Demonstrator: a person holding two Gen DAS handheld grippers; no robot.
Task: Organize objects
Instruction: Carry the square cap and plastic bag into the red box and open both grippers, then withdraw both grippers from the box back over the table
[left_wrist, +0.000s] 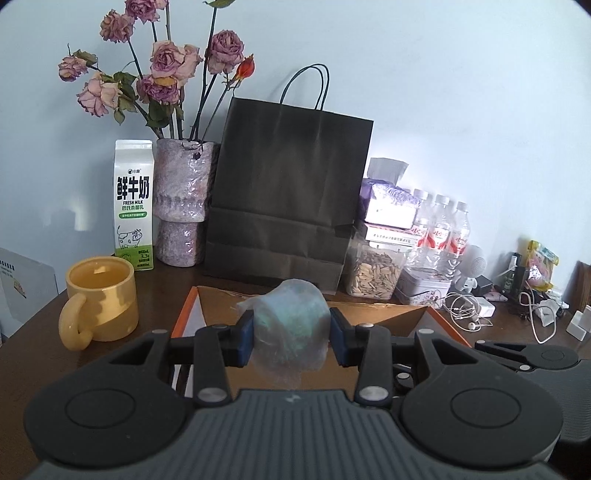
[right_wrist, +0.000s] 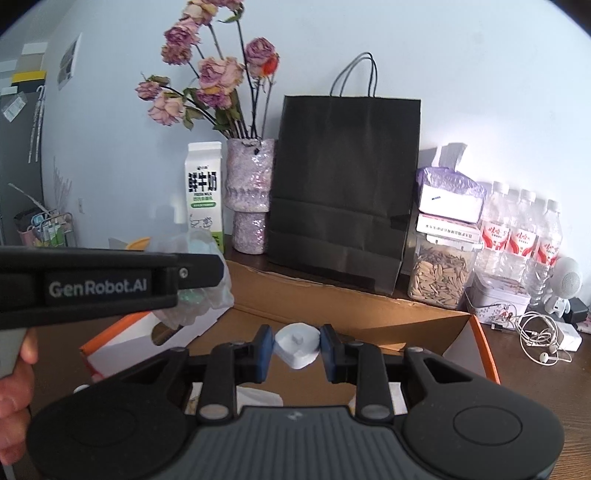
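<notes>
Over the open box (right_wrist: 369, 317), both grippers are loaded: left gripper (left_wrist: 291, 334) clamped on a plastic-wrapped roll (left_wrist: 293, 325), right gripper (right_wrist: 296, 349) clenched on a small white part (right_wrist: 297, 345). Both items are held in air above the box, not resting on it. Risks imo: wrap is slick and squashy, so the roll could slip. Grippers are close together and could clash on lowering. Mug (left_wrist: 99, 295) is just beside the box and could get clipped.

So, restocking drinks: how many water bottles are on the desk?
3 show, side by side at the wall right of the seed jar: water bottles. More may hide behind.
</notes>
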